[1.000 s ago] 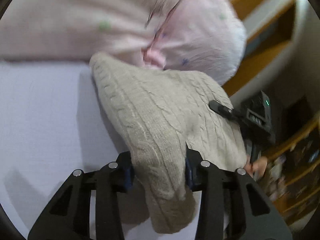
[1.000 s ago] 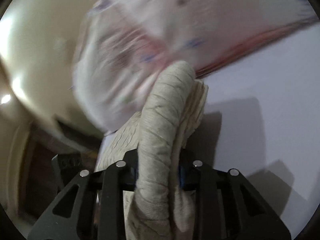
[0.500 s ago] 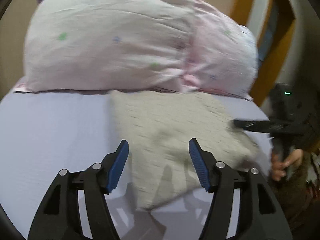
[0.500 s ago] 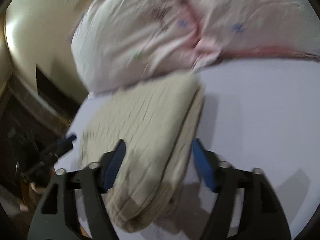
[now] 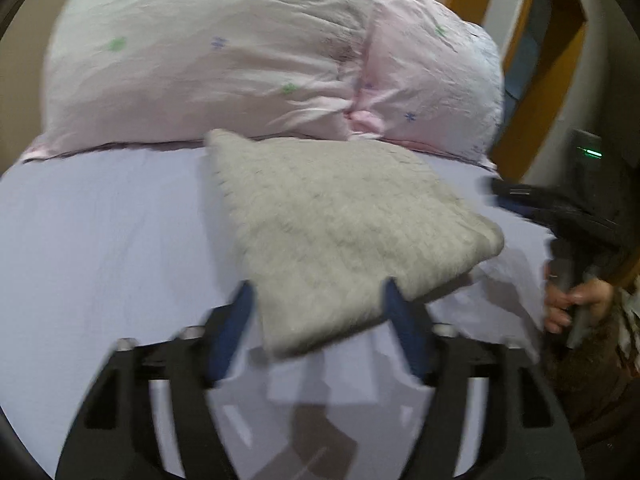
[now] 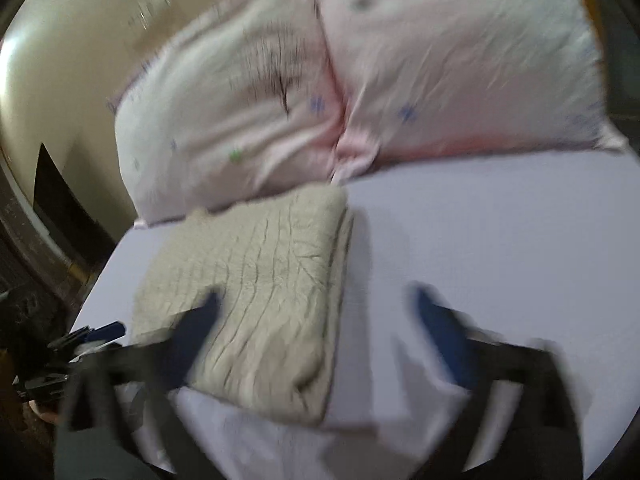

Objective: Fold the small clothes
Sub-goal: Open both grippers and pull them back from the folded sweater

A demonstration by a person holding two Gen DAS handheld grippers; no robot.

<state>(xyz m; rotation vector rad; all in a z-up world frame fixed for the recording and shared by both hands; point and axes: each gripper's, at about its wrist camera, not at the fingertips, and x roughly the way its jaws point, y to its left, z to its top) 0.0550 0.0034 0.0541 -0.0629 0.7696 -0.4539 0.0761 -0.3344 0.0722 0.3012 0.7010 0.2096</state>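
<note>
A folded beige cable-knit sweater [image 5: 340, 224] lies flat on the pale lilac bed sheet [image 5: 104, 248], just in front of the pillows. It also shows in the right wrist view [image 6: 256, 292]. My left gripper [image 5: 316, 300] is open and empty, its blue pads either side of the sweater's near corner, above it. My right gripper [image 6: 316, 312] is open and empty, over the sweater's right edge and the bare sheet [image 6: 480, 232]. The right gripper also shows at the right edge of the left wrist view [image 5: 532, 204], held by a hand.
Two pink-white pillows [image 5: 248, 52] with small flower prints lie across the head of the bed, also in the right wrist view [image 6: 360, 80]. A wooden door frame [image 5: 536, 64] stands to the right. The bed's edge drops off beside the sweater [image 6: 100, 280].
Both grippers let go of the sweater and opened. It dropped flat onto the sheet, and both grippers drew back from it.
</note>
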